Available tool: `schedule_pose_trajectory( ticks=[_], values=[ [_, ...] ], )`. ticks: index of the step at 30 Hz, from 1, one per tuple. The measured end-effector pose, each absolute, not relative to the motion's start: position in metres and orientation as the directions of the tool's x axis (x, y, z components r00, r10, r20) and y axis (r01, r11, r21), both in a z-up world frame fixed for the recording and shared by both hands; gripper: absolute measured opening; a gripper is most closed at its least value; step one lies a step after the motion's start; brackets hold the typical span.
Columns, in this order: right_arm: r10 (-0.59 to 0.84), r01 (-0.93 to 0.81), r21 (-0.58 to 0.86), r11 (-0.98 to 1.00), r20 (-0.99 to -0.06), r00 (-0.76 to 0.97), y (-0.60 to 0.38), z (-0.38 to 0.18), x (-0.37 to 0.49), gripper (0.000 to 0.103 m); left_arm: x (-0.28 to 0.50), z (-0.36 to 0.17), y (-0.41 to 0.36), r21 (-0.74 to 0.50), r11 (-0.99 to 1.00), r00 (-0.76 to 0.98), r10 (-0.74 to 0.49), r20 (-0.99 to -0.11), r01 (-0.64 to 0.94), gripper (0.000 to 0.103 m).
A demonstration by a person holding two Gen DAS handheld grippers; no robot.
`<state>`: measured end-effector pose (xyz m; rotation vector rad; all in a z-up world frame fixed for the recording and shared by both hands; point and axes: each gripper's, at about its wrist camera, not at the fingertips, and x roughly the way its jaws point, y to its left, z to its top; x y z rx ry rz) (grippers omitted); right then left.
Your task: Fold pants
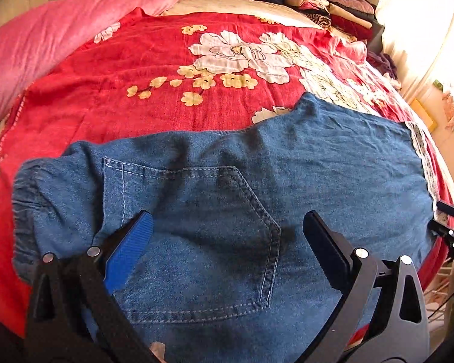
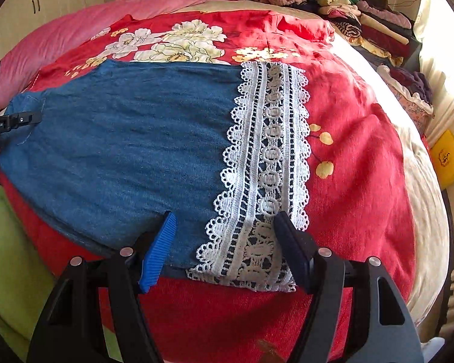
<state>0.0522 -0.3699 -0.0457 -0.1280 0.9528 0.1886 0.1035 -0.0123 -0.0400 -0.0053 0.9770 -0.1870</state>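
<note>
I see blue denim pants (image 2: 130, 139) with white lace hem (image 2: 266, 166), red bedspread (image 1: 136, 69) printed with white-and-yellow flowers.

The blue jean pants (image 2: 130, 139) lie flat on the red bed cover, white lace hem toward three o'clock.

Pants (image 1: 287, 166) on bedspread (image 1: 136, 60)

The pants (image 1: 257, 181) are running off the bottom edge in the left wrist view, so their near side isn't showing. Whether the left gripper (image 1: 227, 236) is touching the denim is hard telling, and that far clothes pile (image 1: 327, 3) is blurring together.
</note>
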Motion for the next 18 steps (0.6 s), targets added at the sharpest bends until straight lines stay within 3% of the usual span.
schedule_pose_trajectory(
  ticks=[11, 18],
  values=[
    [0.219, -0.309, 0.026, 0.951, -0.760, 0.612, -0.341, -0.015, 0.040, 0.067, 0.054, -0.008, -0.060, 0.042, 0.942, 0.617, -0.185, -0.765, 0.334, 0.093],
    [0.246, -0.338, 0.042, 0.940, -0.769, 0.591, -0.325, -0.018, 0.038, 0.067, 0.045, -0.039, -0.091, 0.062, 0.905, 0.524, -0.186, -0.831, 0.420, 0.093]
  ],
)
